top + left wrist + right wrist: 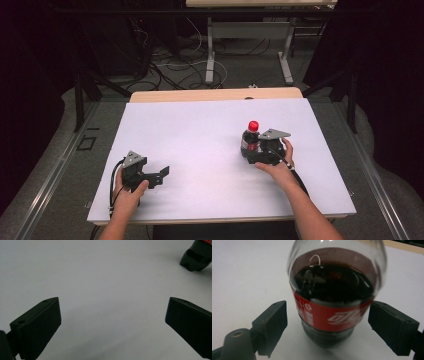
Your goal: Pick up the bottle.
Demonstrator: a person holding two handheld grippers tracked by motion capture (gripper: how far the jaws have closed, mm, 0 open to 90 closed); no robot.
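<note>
Your right gripper sits around the cola bottle, which stands upright on the desk, right of its middle and closer to the right edge than to the left, roughly midway between the far and near edges. In the right gripper view the bottle fills the gap between the two black jaws, with the red label at jaw height, but a sliver of white desk shows on either side of it: the jaws are spread and not yet touching the plastic. So the approach looks done and the grasp itself is still ahead of you; closing squarely on the label band should take it, and the bottle appears nearly full of dark liquid, so expect some weight once it lifts. Your left gripper rests low near the near left corner of the desk, well apart from the bottle, its jaws wide apart with nothing between them; in the left gripper view the bottle's dark base sits far off at the upper right. The red cap is on, and the bottle stands on the desk, not lifted.
</note>
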